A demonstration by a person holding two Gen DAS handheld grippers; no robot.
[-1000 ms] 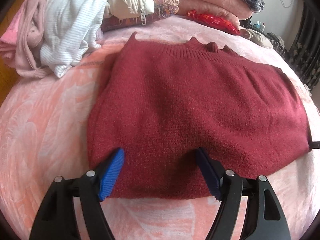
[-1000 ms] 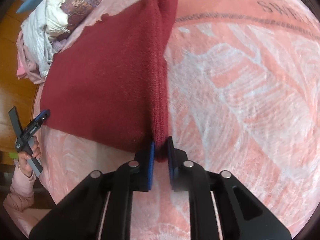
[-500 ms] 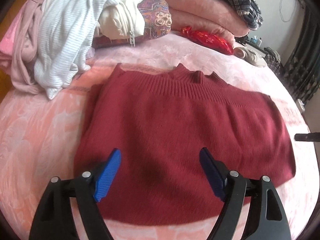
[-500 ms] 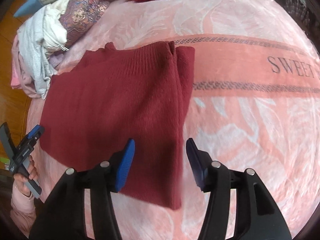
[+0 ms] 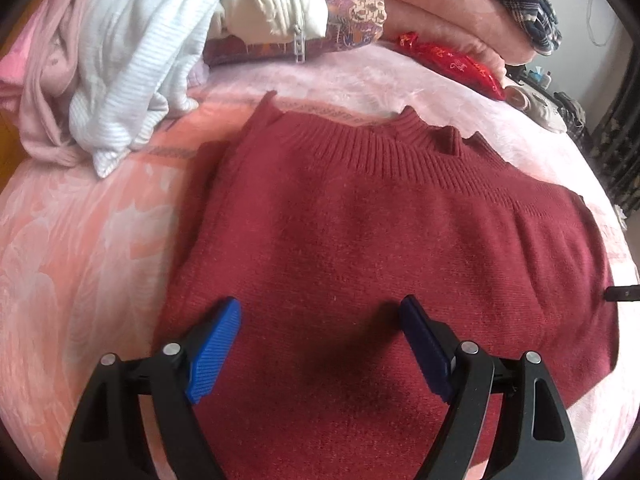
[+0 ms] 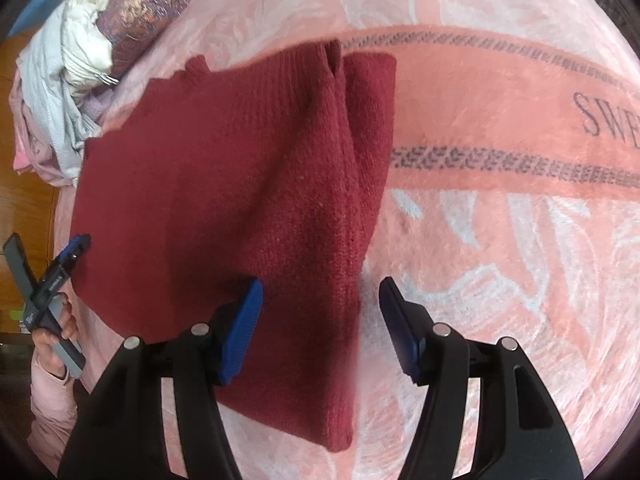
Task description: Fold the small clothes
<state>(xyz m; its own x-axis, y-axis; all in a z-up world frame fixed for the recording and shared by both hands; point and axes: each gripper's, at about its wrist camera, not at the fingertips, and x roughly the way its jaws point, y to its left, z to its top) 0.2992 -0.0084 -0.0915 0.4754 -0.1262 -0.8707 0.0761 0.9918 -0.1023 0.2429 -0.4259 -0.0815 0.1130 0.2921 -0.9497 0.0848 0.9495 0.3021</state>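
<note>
The right gripper (image 6: 320, 300) hangs over the near right edge of the red sweater (image 6: 240, 184), its blue pads (image 6: 244, 324) spread apart. Its jaws have just been opening; the sweater's folded edge lies below the gap between them, and neither pad presses on the knit. That edge runs away from the gripper as a thick ridge, with a narrower folded strip lying just right of it. To the right of the sweater the pink blanket (image 6: 500, 240) is bare, crossed by a patterned band and dark lettering.

The left gripper (image 5: 320, 320) is over the near part of the same sweater, jaws wide apart with nothing between them but the flat knit below. Its jaws have opened a little further over the last second. In its view the sweater (image 5: 380, 240) spreads out ahead and to the right, lying flat on the blanket (image 5: 80, 260), ribbed neckline at the far edge, one side tucked under at the left. A dark tip of the right gripper (image 5: 624, 293) shows at the sweater's right edge.

In the right wrist view the left gripper (image 6: 74, 248) appears at the sweater's near left corner, held by a hand (image 6: 56, 332) in a pink sleeve.

Beyond the sweater, far left, a heap of clothes (image 5: 120, 60) is piled: a pale striped garment, pink fabric and a cream piece with a zip. A patterned cushion (image 5: 352, 12) and a red pouch (image 5: 452, 62) lie behind it along the far side.
</note>
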